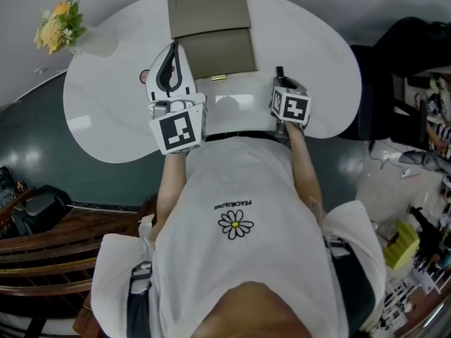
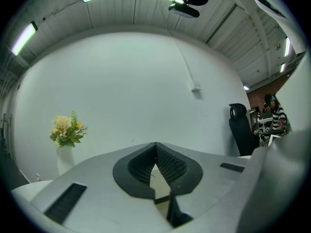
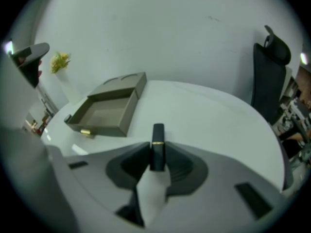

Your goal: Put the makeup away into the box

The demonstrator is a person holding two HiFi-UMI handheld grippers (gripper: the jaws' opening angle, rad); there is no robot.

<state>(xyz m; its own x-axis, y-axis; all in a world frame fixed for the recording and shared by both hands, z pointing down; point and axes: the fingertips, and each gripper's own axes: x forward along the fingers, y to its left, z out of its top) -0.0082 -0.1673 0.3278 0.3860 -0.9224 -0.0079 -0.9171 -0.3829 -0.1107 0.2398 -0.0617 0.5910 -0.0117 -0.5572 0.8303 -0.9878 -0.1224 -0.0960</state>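
My right gripper (image 3: pixel 156 161) is shut on a black lipstick tube (image 3: pixel 158 142) with a gold band. The tube sticks out past the fingertips, over the white table (image 3: pixel 218 125). In the head view the same lipstick (image 1: pixel 280 72) rises in front of the right gripper (image 1: pixel 282 84), to the right of the open brown box (image 1: pixel 222 51). The box (image 3: pixel 104 111) looks empty inside, and a small gold piece (image 3: pixel 85 132) sits at its near corner. My left gripper (image 1: pixel 173 48) is held level above the table to the left of the box; its jaws (image 2: pixel 155 145) meet at the tips with nothing between them.
The box lid (image 1: pixel 208 9) lies flat behind the box. A white vase of flowers (image 1: pixel 60 27) stands at the table's far left edge. A black office chair (image 3: pixel 269 76) stands past the table's right side. A small reddish item (image 1: pixel 143 77) peeks out beside the left gripper.
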